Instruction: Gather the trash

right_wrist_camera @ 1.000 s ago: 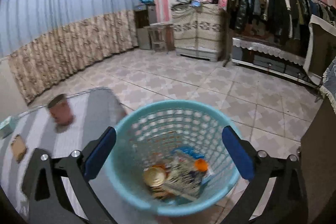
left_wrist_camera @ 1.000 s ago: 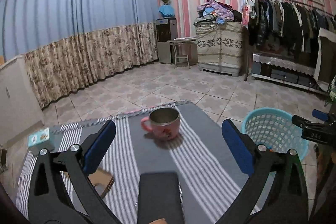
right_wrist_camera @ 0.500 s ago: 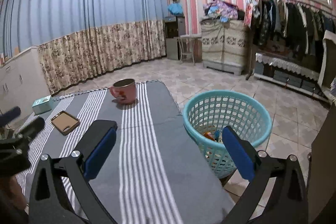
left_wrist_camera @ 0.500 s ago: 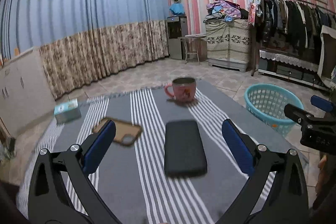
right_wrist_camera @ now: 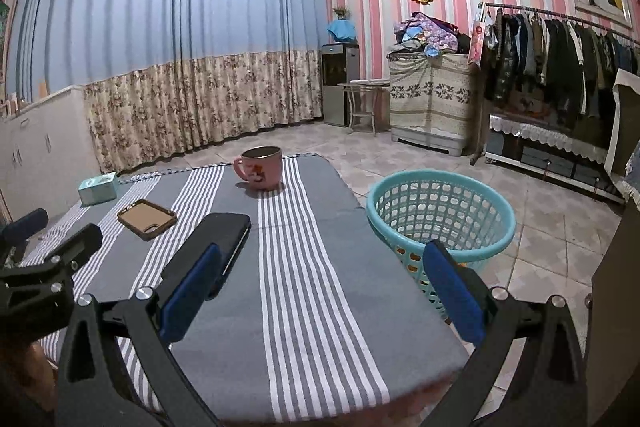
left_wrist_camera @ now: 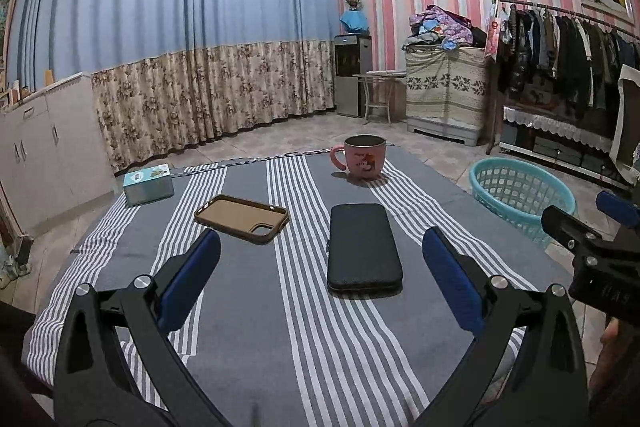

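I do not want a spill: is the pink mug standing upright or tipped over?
Upright. The pink mug stands on its base on the striped tablecloth, rim level and facing up, handle sideways. Its contents cannot be seen.

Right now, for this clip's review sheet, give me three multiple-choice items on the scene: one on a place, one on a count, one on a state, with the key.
1. Where does the teal basket stand?
A. on the striped cloth
B. on the tiled floor beside the table
C. on the clothes rack

2. How many things lie or stand on the striped cloth?
A. two
B. four
C. six

3. How do both grippers stand?
A. open and empty
B. shut on the cup
C. each shut on a phone

Key: 1 B, the basket sits on tiles off the table's right edge. 2 B: pink cup, black phone, brown phone case, small teal box. 3 A: left gripper and right gripper show wide gaps holding nothing.
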Demonstrator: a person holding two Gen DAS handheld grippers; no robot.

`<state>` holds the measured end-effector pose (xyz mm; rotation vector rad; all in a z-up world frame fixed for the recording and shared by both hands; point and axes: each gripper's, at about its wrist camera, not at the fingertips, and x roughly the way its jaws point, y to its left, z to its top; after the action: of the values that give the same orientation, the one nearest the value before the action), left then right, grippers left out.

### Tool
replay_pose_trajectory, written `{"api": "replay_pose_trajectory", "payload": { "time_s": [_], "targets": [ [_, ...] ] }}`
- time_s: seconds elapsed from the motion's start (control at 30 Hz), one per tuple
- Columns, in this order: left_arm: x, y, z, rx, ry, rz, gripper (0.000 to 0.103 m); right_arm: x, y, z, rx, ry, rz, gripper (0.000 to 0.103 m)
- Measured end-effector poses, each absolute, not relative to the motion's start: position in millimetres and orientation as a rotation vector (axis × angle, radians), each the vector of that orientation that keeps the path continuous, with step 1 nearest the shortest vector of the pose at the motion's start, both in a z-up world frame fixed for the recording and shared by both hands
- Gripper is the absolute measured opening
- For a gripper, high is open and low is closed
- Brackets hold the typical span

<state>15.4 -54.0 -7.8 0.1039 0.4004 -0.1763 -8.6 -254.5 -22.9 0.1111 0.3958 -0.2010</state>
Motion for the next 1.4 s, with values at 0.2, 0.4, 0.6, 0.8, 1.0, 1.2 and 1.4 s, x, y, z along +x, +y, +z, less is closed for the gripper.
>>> {"api": "replay_pose_trajectory", "payload": {
  "time_s": [0.2, 0.4, 0.6, 0.8, 1.0, 1.2, 1.4],
  "targets": [
    [12, -53, -9, 0.118, 0.396, -0.163, 0.098, -9, -254, -26, 0.109, 0.391, -0.206, 0.099],
    [11, -48, -7, 0.115, 0.387, -0.155, 0.098, -7, -250, -27, 0.093, 0.387, -0.195, 0.099],
    [8, -40, -8, 0.111, 0.384, -0.146, 0.098, -8, -243, -26, 0.078, 0.375, -0.174, 0.099],
    [7, -27, -3, 0.097, 0.376, -0.138, 0.098, -8, -245, -25, 0.087, 0.372, -0.167, 0.099],
    [10, -23, -3, 0.092, 0.382, -0.134, 0.098, -5, -241, -27, 0.069, 0.377, -0.166, 0.099],
    [9, -22, -3, 0.091, 0.375, -0.133, 0.098, -4, -239, -28, 0.063, 0.376, -0.169, 0.099],
    [10, -19, -4, 0.084, 0.379, -0.13, 0.098, -4, -238, -29, 0.062, 0.375, -0.172, 0.099]
  ]
}}
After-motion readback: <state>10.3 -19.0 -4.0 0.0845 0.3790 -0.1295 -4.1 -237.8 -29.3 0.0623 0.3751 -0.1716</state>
